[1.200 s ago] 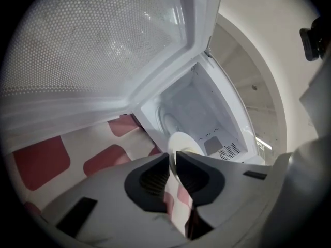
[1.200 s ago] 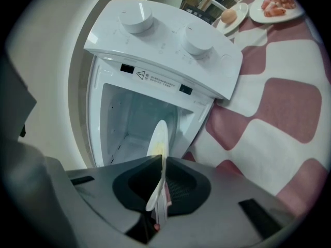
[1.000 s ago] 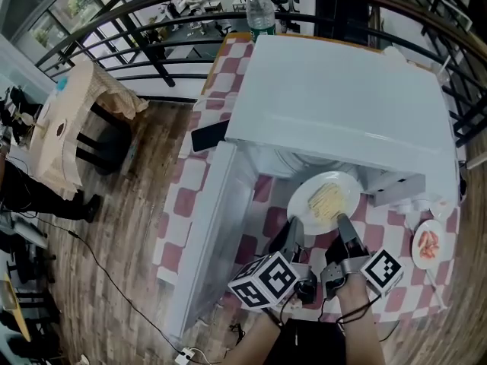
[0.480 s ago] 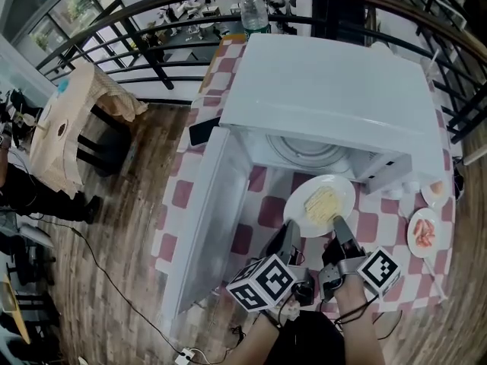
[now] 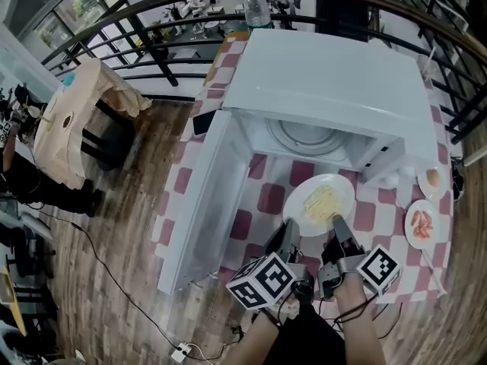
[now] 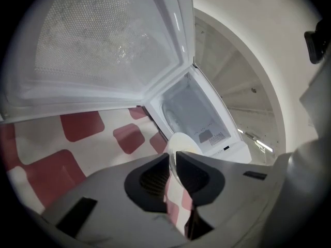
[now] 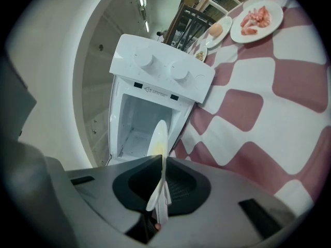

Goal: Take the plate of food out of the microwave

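Note:
A white plate of pale yellow food (image 5: 320, 203) hangs over the checked tablecloth, just in front of the open white microwave (image 5: 327, 74). My left gripper (image 5: 287, 233) is shut on the plate's near left rim, and my right gripper (image 5: 339, 226) is shut on its near right rim. In the left gripper view the plate (image 6: 179, 142) shows edge-on, pinched in my left gripper (image 6: 173, 163). The right gripper view shows the plate (image 7: 158, 136) the same way, clamped in my right gripper (image 7: 162, 165). The microwave door (image 5: 199, 200) swings wide to the left. Its glass turntable (image 5: 308, 137) is bare.
A plate of pink food (image 5: 421, 224) and a small dish (image 5: 432, 178) lie on the table at the right. A black phone (image 5: 204, 120) sits left of the microwave and a water bottle (image 5: 257, 6) behind it. A wooden chair (image 5: 76, 120) stands on the floor at left.
Both grippers have drawn the plate back toward me, out of the microwave's cavity and over the tablecloth. The turntable now shows bare.

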### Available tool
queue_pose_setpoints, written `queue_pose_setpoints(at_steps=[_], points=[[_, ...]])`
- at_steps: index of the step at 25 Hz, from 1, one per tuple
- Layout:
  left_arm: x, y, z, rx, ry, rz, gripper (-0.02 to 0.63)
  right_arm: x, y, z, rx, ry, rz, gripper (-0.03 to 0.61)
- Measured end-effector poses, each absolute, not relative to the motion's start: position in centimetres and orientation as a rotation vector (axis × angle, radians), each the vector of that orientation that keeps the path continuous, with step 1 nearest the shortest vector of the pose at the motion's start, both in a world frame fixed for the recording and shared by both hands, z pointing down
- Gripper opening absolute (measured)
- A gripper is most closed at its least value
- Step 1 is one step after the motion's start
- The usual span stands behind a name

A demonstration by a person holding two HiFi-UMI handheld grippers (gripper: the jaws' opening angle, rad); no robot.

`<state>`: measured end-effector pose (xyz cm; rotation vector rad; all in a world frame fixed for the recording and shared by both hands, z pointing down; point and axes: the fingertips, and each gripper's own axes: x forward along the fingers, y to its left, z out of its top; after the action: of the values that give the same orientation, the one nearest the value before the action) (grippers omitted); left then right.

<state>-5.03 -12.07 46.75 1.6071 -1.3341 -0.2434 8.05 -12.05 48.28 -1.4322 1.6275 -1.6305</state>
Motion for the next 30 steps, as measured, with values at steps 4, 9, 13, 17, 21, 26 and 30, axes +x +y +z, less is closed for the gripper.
queue_pose_setpoints(at_steps=[4, 9, 13, 17, 21, 26, 30], points=[[-4.8, -10.5, 46.7, 1.6, -1.345, -0.249, 0.057, 8.3, -10.7, 48.2, -1.421, 1.634, -1.638, 0.032], [-4.6, -8.5, 46.5, 1.591, -1.357, -0.252, 0.057, 8.5, -8.8, 48.2, -1.406, 1.641, -1.654, 0.032], [-4.3, -7.0, 46.2, 1.584, -1.371, -0.263, 0.057, 8.7, -7.5, 47.9, -1.39, 1.646, -1.663, 0.032], [-4.1, -5.6, 45.8, 1.575, -1.385, -0.275, 0.055, 8.8, -6.4, 47.5, -1.379, 1.666, -1.667, 0.032], [-4.1, -4.1, 45.4, 1.569, -1.398, -0.286, 0.057, 8.9, -5.0, 47.0, -1.373, 1.687, -1.664, 0.032], [-3.9, -2.3, 45.2, 1.568, -1.406, -0.298, 0.057, 9.0, -3.4, 46.7, -1.362, 1.692, -1.666, 0.032], [-3.8, -0.9, 45.1, 1.566, -1.41, -0.3, 0.055, 9.1, -2.0, 46.7, -1.357, 1.687, -1.67, 0.032]])
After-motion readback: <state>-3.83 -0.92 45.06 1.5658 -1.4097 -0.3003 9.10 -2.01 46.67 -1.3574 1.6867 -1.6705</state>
